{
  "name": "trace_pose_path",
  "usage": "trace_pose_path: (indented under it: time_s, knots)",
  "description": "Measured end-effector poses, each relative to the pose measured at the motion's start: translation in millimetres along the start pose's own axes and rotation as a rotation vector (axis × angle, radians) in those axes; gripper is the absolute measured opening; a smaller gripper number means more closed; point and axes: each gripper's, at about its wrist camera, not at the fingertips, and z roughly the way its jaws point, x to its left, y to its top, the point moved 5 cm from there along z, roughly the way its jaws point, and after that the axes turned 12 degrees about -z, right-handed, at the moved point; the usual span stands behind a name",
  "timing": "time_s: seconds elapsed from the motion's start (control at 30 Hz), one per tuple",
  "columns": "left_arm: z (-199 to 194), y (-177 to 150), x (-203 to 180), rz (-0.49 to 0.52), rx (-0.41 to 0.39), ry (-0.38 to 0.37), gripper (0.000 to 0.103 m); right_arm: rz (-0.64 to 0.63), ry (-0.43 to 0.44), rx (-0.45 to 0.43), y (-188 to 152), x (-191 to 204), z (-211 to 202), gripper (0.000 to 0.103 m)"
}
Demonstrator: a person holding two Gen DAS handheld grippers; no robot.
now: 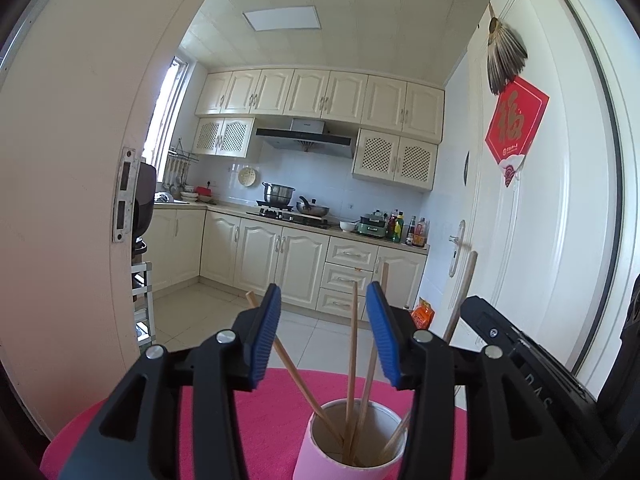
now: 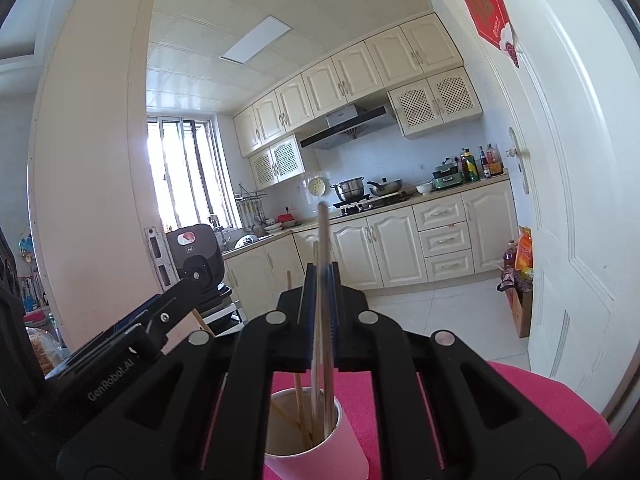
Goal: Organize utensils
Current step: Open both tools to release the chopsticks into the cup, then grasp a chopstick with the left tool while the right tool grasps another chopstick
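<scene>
Kitchen doorway — both grippers (image 1: 324,332) (image 2: 320,312) level.

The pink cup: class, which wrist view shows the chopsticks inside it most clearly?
The left wrist view. There the cup sits between open fingers, with several chopsticks fanned out and its rim unblocked. In the right wrist view the cup shows too, but the shut fingers and the chopstick they hold cover part of it.

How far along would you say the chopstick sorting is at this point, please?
Done: several chopsticks already stand in the pink cup. In hand: the right gripper is clamped on one chopstick above the cup; the left gripper is open. Left: lower and release it.
</scene>
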Motion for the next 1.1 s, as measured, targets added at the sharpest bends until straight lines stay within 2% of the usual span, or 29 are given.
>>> trace_pose_path:
  time_s: [0.17, 0.37, 0.53, 0.67, 0.77, 0.87, 0.93, 1.1]
  knots:
    - [-15, 3, -3, 0.016, 0.01, 0.011, 0.051, -0.003, -0.022, 0.003, 4, -2, -15, 0.007]
    - [-42, 7, -7, 0.046, 0.018, 0.023, 0.053, -0.01, -0.035, 0.014, 9, -8, -40, 0.007]
    - [-63, 4, -3, 0.058, 0.086, 0.042, 0.053, -0.017, -0.032, 0.067, 2, -11, -63, 0.007]
    - [-72, -13, 5, 0.075, 0.238, 0.072, 0.053, -0.029, -0.01, 0.167, -11, -10, -77, 0.007]
    - [-76, -35, 16, 0.065, 0.406, 0.097, 0.053, -0.046, 0.016, 0.259, -26, -7, -85, 0.009]
    - [-81, -60, 33, 0.069, 0.564, 0.169, 0.053, -0.056, 0.045, 0.388, -46, -3, -87, 0.028]
    - [-86, -75, 42, 0.063, 0.65, 0.197, 0.053, -0.083, 0.054, 0.486, -61, 1, -88, 0.046]
    - [-95, -110, 62, 0.045, 0.808, 0.244, 0.053, -0.09, 0.08, 0.686, -95, 8, -89, 0.046]
